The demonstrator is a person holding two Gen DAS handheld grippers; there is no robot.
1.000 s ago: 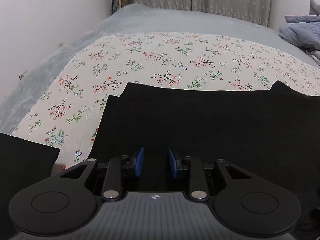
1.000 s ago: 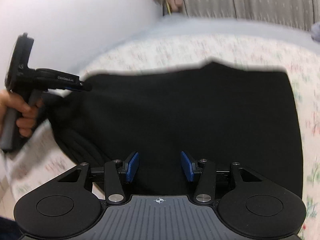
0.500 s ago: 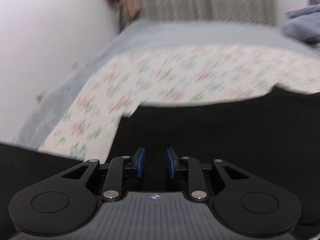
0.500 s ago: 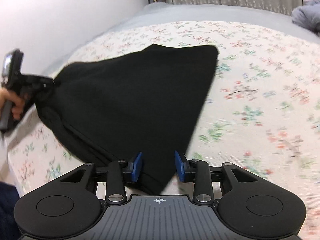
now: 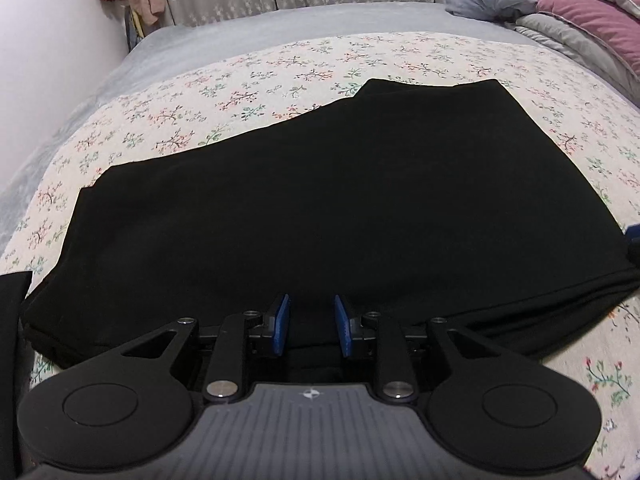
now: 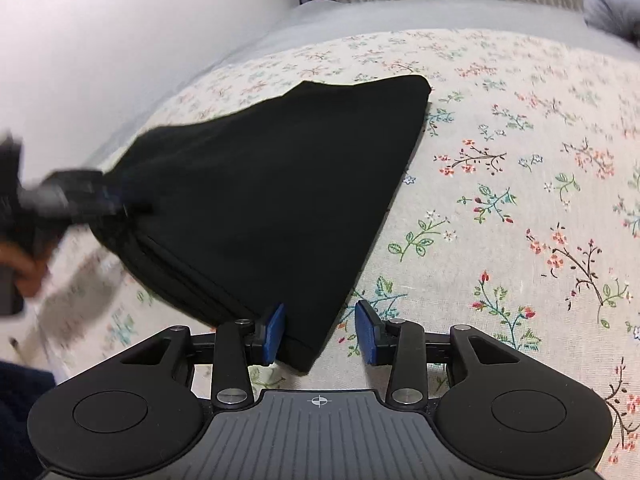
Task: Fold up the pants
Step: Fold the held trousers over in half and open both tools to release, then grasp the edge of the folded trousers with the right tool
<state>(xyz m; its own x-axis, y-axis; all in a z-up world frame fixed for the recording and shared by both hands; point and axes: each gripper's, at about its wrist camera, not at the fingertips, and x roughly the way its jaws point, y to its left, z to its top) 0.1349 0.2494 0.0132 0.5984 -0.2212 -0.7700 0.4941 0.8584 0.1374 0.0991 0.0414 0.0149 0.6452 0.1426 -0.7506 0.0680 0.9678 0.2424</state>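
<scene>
The black pants (image 5: 340, 200) lie folded in several layers on the floral sheet (image 5: 280, 92). My left gripper (image 5: 311, 326) is at their near edge, with black fabric filling the gap between its blue pads. In the right wrist view the pants (image 6: 280, 184) taper leftward to that left gripper (image 6: 120, 204), blurred and held by a hand (image 6: 24, 276). My right gripper (image 6: 321, 334) sits at the near right corner. Its jaws are opening: the corner rests by the left pad (image 6: 274, 334), while the right pad stands apart from it.
The floral sheet (image 6: 500, 200) covers a grey bed (image 5: 280, 24). A white wall runs along the left and curtains hang at the back. Blue, grey and pink bedding (image 5: 580, 12) is piled at the far right. Another dark cloth (image 5: 12, 320) lies at the near left.
The left gripper has slid along the pants and its view has swung right, taking in the whole fold. The right gripper went from mid-pants to the right corner, and its pads have spread.
</scene>
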